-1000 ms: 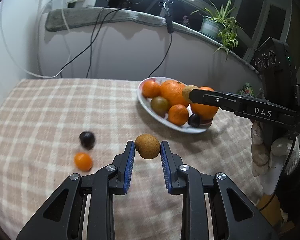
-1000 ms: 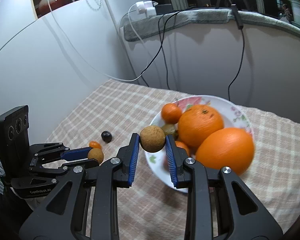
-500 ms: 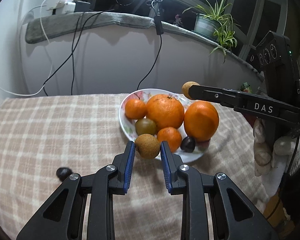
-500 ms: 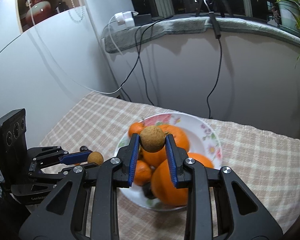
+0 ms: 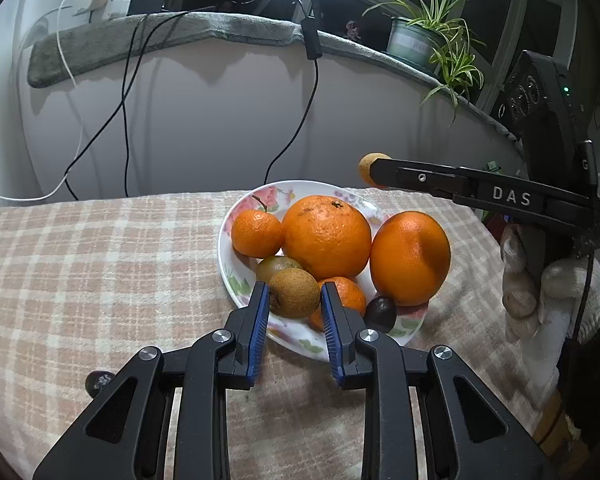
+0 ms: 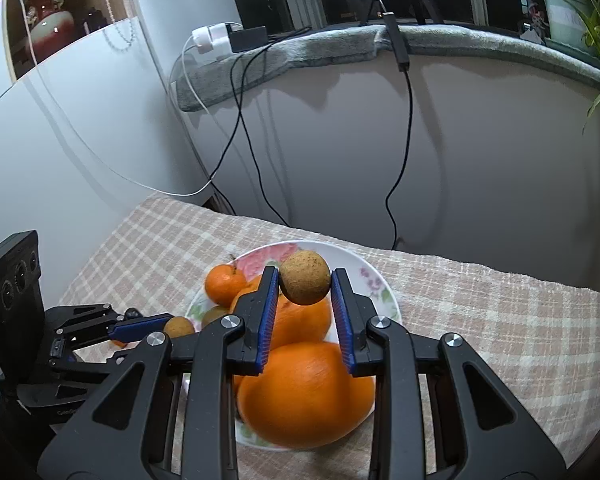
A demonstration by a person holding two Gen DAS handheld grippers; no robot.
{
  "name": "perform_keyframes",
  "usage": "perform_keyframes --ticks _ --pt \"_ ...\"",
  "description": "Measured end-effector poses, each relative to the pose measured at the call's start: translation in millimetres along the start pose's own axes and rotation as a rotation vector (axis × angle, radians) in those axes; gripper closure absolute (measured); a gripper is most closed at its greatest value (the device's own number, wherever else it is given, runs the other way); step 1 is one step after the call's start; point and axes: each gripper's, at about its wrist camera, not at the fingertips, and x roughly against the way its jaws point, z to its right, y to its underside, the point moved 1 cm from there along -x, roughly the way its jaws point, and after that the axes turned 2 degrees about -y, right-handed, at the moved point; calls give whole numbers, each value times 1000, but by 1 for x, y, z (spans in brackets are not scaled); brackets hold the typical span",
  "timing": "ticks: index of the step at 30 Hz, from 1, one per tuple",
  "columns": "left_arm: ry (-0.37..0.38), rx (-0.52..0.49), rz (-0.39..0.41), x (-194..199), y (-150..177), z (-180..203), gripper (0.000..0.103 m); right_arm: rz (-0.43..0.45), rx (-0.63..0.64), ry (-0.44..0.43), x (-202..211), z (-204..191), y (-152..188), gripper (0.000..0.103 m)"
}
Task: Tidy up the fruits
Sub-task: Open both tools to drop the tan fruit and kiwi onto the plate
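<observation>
My left gripper [image 5: 294,300] is shut on a small brown round fruit [image 5: 294,293], held over the near rim of the flowered plate [image 5: 226,256]. The plate holds two large oranges [image 5: 326,236], smaller mandarins [image 5: 256,233], a greenish-brown fruit [image 5: 276,266] and a dark plum [image 5: 381,311]. My right gripper [image 6: 304,284] is shut on a second brown round fruit [image 6: 305,282], held in the air above the plate [image 6: 374,280]. In the left wrist view that fruit [image 5: 366,168] shows at the tip of the right gripper's fingers [image 5: 420,178]. The left gripper [image 6: 156,326] appears at the lower left of the right wrist view.
A dark plum [image 5: 98,381] lies on the checked cloth [image 5: 100,260] beside my left gripper. A small orange fruit [image 6: 120,343] is half hidden behind the left gripper. Cables [image 5: 296,132] hang down the wall behind the table. A potted plant [image 5: 420,40] stands on the sill. A gloved hand [image 5: 548,292] grips the right tool.
Both grippers have moved across the table with their brown fruits until they hang over the plate. The loose plum and small orange have slid out toward the left edge of view.
</observation>
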Motion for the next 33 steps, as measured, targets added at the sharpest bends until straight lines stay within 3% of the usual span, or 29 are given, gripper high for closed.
perform_keyframes --ticks 17,18,19,20,22,26,33 --pt "3 -8 -5 -5 -4 2 78 -9 -22 20 -8 11 0 75" --pt "3 -13 -3 -4 -4 3 78 -9 -21 20 -8 11 0 72" --pt "3 -19 -2 -4 -4 4 74 -9 -22 20 -7 11 0 62" --pt "0 -22 -1 -3 -4 5 63 -5 -20 22 -7 11 0 56" --pt "2 -25 4 -2 -4 7 53 4 -20 27 -5 10 0 38" --pt "-1 -20 8 0 -5 7 40 18 -24 29 0 9 -1 31" --pt "-8 -14 10 3 -5 7 40 34 -21 39 5 4 -2 20"
